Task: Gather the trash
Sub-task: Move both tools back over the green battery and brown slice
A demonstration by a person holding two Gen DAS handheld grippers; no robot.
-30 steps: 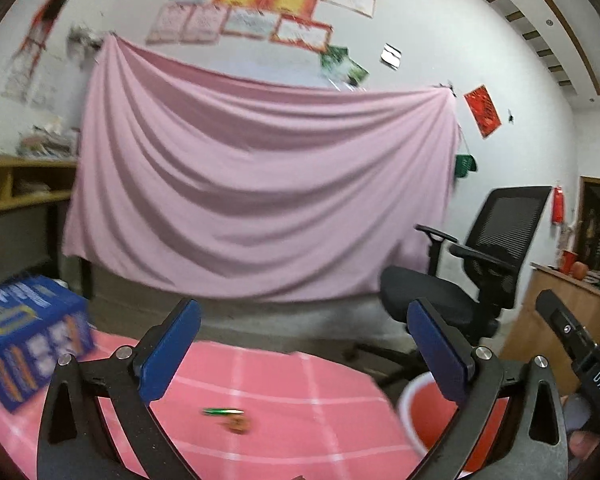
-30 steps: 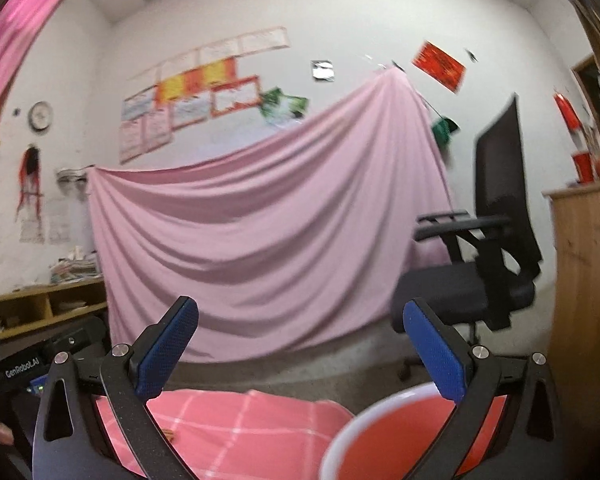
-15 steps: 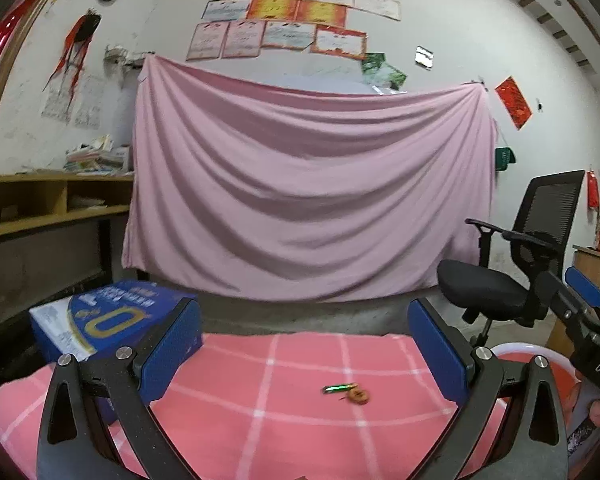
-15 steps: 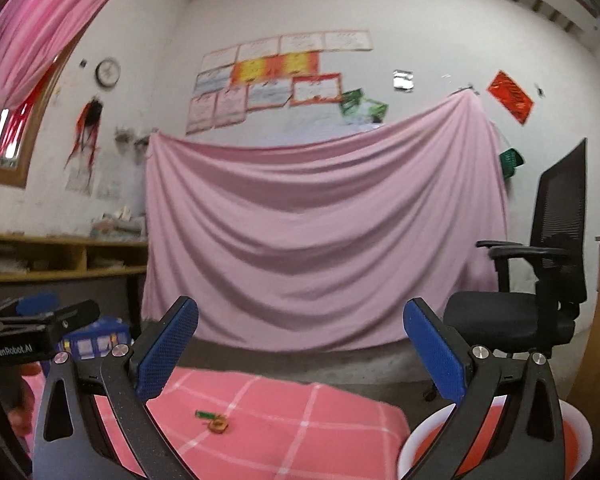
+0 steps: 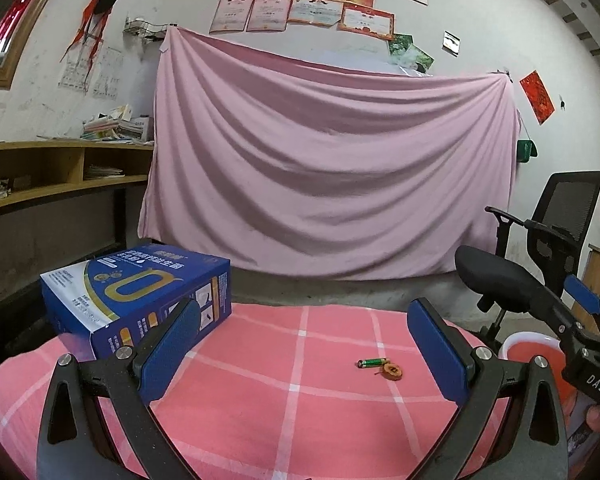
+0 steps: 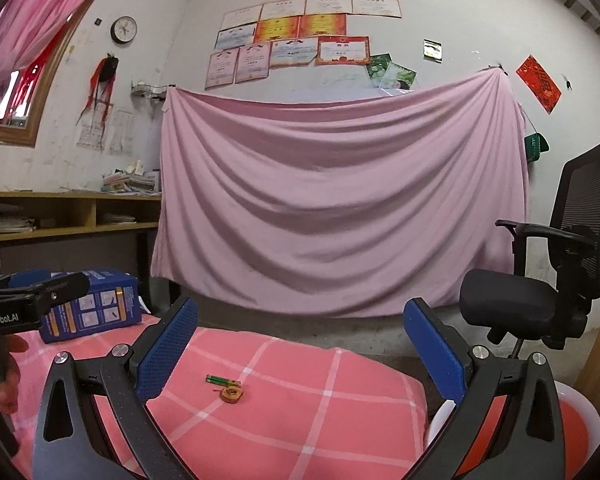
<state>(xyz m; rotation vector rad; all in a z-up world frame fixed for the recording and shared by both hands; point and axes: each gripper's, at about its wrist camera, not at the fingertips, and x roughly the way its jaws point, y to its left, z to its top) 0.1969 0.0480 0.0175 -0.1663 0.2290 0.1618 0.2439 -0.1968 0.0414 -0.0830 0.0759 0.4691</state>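
Left claw spread wide, empty. Right claw likewise apart. Green battery touching orange ring on pink checked bench.

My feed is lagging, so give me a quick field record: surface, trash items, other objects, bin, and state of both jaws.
surface: pink checked cloth
trash items: green battery and a small brown round piece, lying side by side, whether touching is unclear
other objects: blue box at the far left of the cloth
bin: red basin with white rim, off the cloth's right edge, below the right gripper
left gripper: jaws wide open, empty
right gripper: jaws wide open, empty
background: pink sheet, black office chair
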